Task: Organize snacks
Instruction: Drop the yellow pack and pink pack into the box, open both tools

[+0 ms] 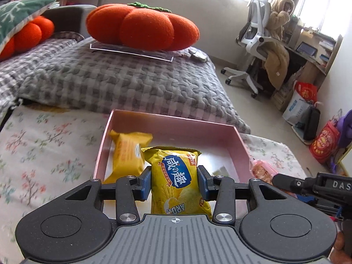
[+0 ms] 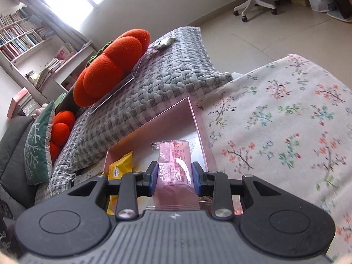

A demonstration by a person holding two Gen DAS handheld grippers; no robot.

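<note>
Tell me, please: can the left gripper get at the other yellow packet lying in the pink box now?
Probably not yet. The left gripper is shut on a yellow snack packet, so its jaws are occupied. The other yellow packet lies uncovered in the pink box, beside it.

The left claw's body hides the yellow packet's (image 1: pixel 176 180) lower end; pink packet's (image 2: pixel 173 167) print unreadable.
</note>
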